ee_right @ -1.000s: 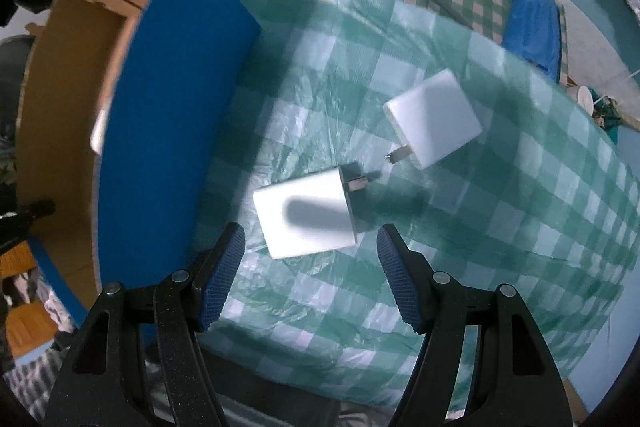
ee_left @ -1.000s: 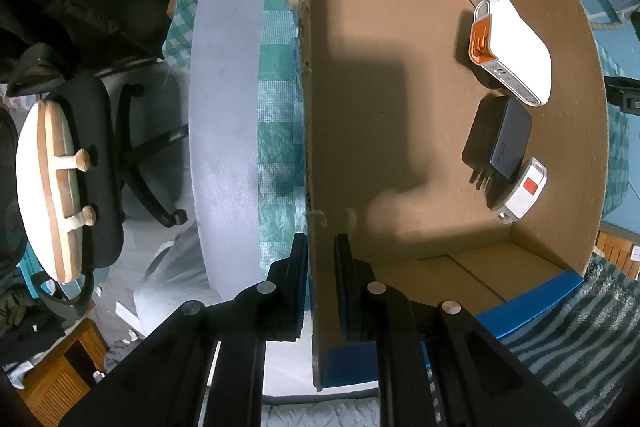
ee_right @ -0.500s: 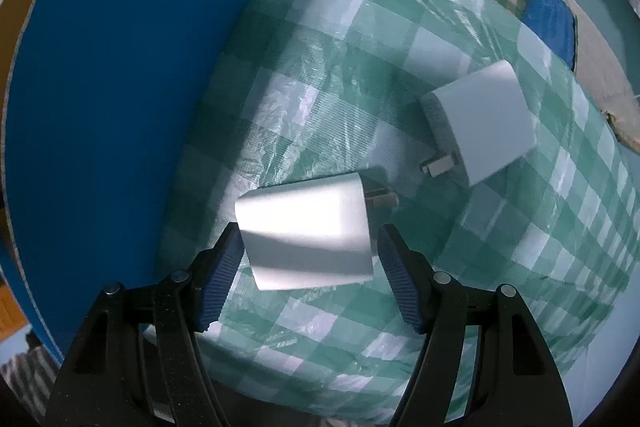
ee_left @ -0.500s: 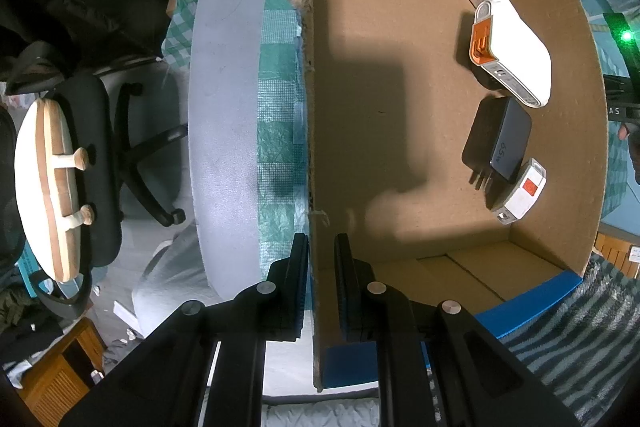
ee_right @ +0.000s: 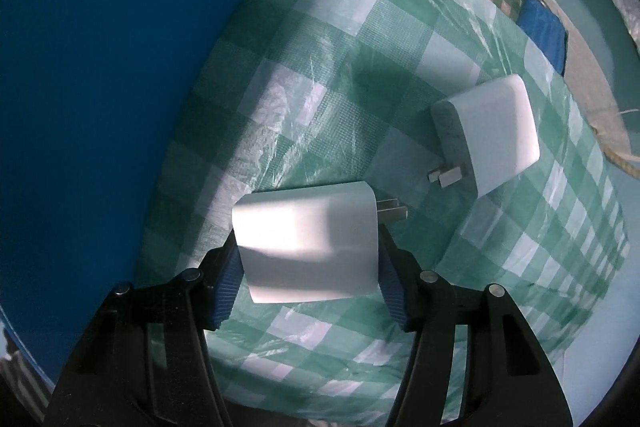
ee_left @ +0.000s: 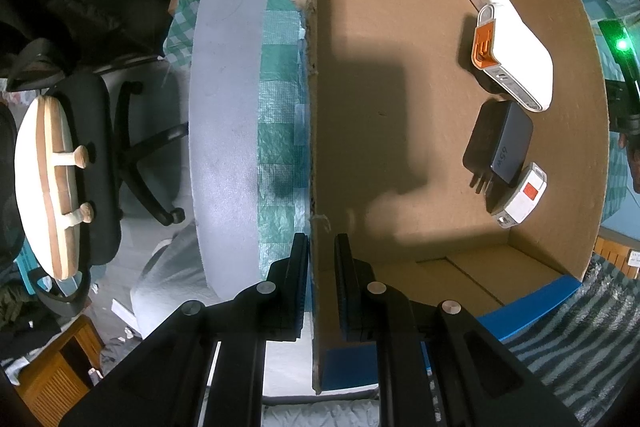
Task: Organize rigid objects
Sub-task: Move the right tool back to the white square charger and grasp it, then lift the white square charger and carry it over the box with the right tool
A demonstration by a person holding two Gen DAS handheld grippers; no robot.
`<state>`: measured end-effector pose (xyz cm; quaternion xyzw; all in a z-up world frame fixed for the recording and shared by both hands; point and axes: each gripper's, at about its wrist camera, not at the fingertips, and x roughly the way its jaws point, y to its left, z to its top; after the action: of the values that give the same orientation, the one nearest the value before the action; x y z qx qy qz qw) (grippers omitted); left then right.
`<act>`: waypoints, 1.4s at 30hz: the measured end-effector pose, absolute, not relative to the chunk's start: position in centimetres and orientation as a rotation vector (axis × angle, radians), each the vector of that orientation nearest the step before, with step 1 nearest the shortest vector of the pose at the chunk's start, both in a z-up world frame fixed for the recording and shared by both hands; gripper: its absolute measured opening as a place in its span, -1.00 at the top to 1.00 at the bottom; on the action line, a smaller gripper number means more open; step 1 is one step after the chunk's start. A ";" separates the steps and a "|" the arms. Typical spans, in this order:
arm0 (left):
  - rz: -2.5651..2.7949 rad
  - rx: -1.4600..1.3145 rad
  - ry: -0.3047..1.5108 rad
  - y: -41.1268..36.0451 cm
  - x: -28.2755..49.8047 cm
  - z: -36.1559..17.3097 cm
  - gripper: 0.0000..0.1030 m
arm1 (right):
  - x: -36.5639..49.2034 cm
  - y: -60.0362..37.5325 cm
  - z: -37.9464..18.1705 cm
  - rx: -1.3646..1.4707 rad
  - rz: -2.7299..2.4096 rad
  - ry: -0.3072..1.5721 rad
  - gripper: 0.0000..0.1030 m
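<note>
Left hand-held gripper: clenched on the side wall of the cardboard box, one finger inside, one outside.
Box contents: white power bank, black charger and small white adapter, lined up along the far wall.
Right hand-held gripper: jaws have just been closing; blue pads now flank and touch the near white charger, which lies on the desk beside the box's blue outer wall.
Second white charger: flat on the desk, just beyond the first, towards the far edge.
</note>
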<state>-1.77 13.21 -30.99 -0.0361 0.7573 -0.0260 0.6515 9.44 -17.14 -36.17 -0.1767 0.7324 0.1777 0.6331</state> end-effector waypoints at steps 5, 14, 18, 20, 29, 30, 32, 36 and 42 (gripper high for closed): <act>-0.059 -0.084 1.719 13.2 -1.8 -31.0 0.76 | 8.4 -17.3 -34.8 -0.381 0.437 1.674 -0.16; -0.060 -0.085 1.718 13.3 -1.9 -30.9 0.76 | 7.4 -17.6 -30.3 -0.340 0.460 1.647 -0.16; -0.061 -0.082 1.717 13.3 -1.9 -30.9 0.75 | 7.2 -17.3 -27.8 -0.333 0.478 1.621 -0.16; -0.061 -0.082 1.716 13.3 -1.9 -30.9 0.76 | 7.1 -17.0 -26.3 -0.333 0.491 1.602 -0.16; -0.062 -0.077 1.715 13.3 -1.9 -30.8 0.76 | 7.2 -14.7 -21.5 -0.339 0.572 1.522 -0.16; -0.062 -0.077 1.714 13.3 -1.9 -30.8 0.76 | 7.2 -14.4 -21.2 -0.342 0.582 1.515 -0.16; -0.062 -0.078 1.714 13.3 -1.8 -30.8 0.75 | 7.1 -13.7 -20.6 -0.350 0.600 1.502 -0.16; -0.064 -0.074 1.713 13.3 -1.8 -30.9 0.75 | 7.2 -12.0 -20.1 -0.374 0.641 1.486 -0.16; -0.064 -0.073 1.713 13.2 -1.9 -30.9 0.76 | 6.5 -8.9 -20.4 -0.427 0.691 1.478 -0.16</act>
<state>-1.87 13.22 -30.91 -0.0320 0.7551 -0.0283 0.6542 6.54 -8.87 -20.42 -0.1890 0.6546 0.3058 0.6651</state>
